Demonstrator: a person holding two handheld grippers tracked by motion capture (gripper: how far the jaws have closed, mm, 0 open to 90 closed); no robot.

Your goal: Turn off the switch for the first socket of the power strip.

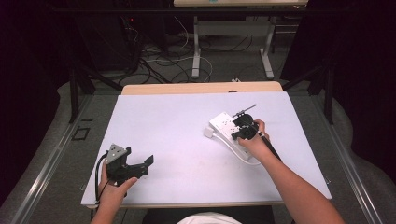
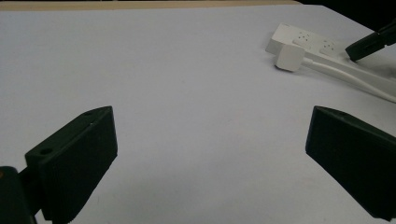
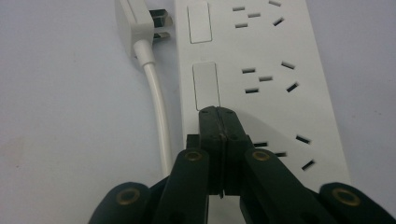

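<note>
Lies on the right half of the white table top [image 1: 187, 140]: a white plastic power strip with several socket groups and rectangular rocker switches [image 3: 261, 79]; beside it, on its left in the right gripper view, a white moulded plug with bare metal pins [image 3: 135, 21], unplugged, its pins turned toward the strip's side; joined to the plug, a white round cable [image 3: 156, 107] running along the strip's edge.

Probably light and rigid as a body, smooth hard plastic, so likely to slide on the smooth top when pushed from the side; not fragile, though the rockers are small targets; the cable by contrast limp and springy. Best held across the narrow width of the body, on the long side edges, away from the switches; the plug by its flat sides.

Long axis slanted in the high view, from far-left to near-right; plug end at the far-left.

Right gripper [image 3: 218, 114] with jaws clenched together, empty, tips pressed on or just above the strip at the near end of a rocker switch; contact not certain.

Left gripper [image 1: 140, 165] near the table's near-left corner, well apart from the strip, jaws released wide, nothing between them.
</note>
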